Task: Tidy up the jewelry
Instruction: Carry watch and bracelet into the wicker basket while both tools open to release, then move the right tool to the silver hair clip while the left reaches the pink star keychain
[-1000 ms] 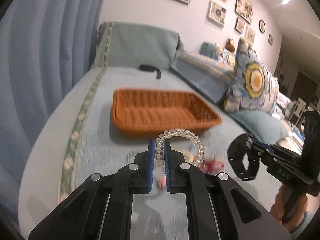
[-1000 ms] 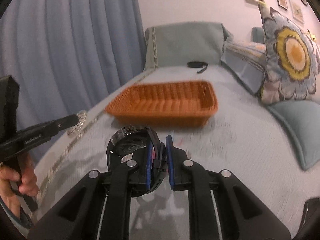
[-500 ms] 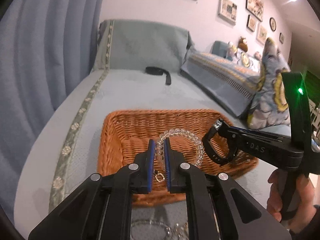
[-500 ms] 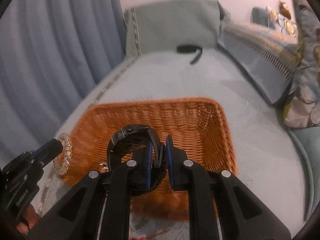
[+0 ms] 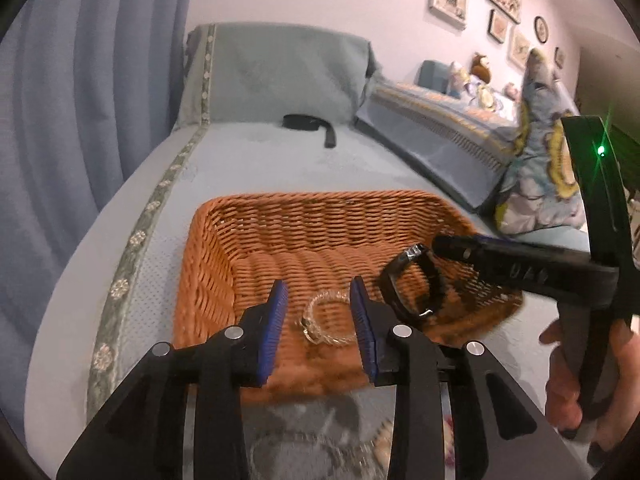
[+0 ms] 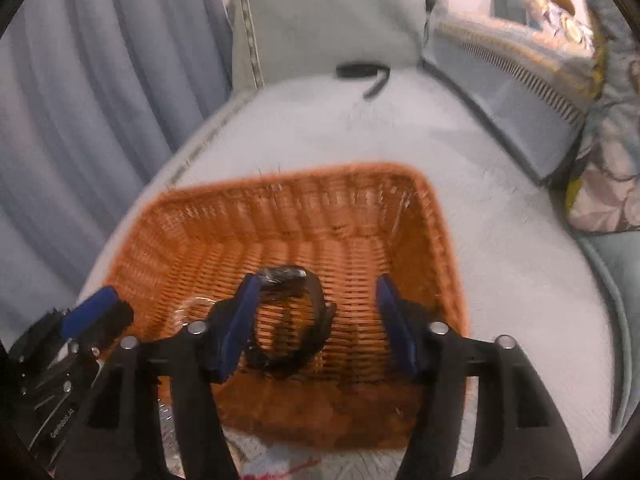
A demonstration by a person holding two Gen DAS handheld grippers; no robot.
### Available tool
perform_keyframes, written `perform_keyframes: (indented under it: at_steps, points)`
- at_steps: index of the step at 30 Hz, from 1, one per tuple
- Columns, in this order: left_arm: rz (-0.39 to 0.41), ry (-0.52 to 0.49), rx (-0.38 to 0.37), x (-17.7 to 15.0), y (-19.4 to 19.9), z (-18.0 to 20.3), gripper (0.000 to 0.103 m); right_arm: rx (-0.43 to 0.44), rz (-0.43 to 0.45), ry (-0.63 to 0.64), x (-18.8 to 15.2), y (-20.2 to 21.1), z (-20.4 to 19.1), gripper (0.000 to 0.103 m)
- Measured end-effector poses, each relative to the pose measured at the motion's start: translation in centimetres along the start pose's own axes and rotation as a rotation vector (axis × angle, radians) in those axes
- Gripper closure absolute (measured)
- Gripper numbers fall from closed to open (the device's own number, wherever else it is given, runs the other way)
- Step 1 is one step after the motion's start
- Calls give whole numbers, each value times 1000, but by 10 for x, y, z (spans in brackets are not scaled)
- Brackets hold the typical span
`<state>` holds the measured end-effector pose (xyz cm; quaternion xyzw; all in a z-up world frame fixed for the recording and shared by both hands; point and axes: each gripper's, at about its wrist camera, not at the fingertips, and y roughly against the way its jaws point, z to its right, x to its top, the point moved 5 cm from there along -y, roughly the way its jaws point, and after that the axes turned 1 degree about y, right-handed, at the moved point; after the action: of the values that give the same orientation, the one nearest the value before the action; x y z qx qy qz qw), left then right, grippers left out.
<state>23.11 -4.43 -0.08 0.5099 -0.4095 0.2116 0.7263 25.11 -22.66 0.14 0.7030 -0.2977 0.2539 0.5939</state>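
The left gripper (image 5: pixel 318 316) and right gripper (image 6: pixel 312 312), jaws just opened and parted, are held over the orange woven wicker basket (image 5: pixel 320 216) on the pale blue bed (image 5: pixel 256 160), where the clear beaded bracelet (image 5: pixel 326 320) and black wristwatch (image 6: pixel 288 320) are seen released inside.

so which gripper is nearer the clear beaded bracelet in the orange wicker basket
Left. The left gripper has the clear beaded bracelet just under its open fingers; the right gripper stands beside it, over the black watch.
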Motion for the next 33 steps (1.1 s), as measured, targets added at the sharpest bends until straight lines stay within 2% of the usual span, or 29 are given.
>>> perform_keyframes:
  at_steps: [5, 11, 13, 18, 21, 27, 33]
  points:
    - [31, 4, -63, -13, 48, 6, 72, 69, 46, 14, -16, 47, -4, 45]
    - [-6, 19, -99, -52, 78, 9, 72, 94, 49, 51, -70, 84, -3, 46]
    - [-33, 35, -113, -69, 80, 8, 72, 91, 26, 61, -91, 86, -2, 47]
    - [-102, 21, -139, -104, 71, 12, 72, 124, -55, 28, -129, 70, 5, 65]
    - [-120, 1, -153, -110, 61, 12, 72, 130, -75, 2, -134, 59, 12, 66]
    - [-175, -14, -166, -117, 34, 15, 70, 197, -123, -68, -134, 39, 21, 66]
    - [-253, -90, -213, -131, 33, 32, 70, 294, -156, -36, -134, 39, 8, 66]
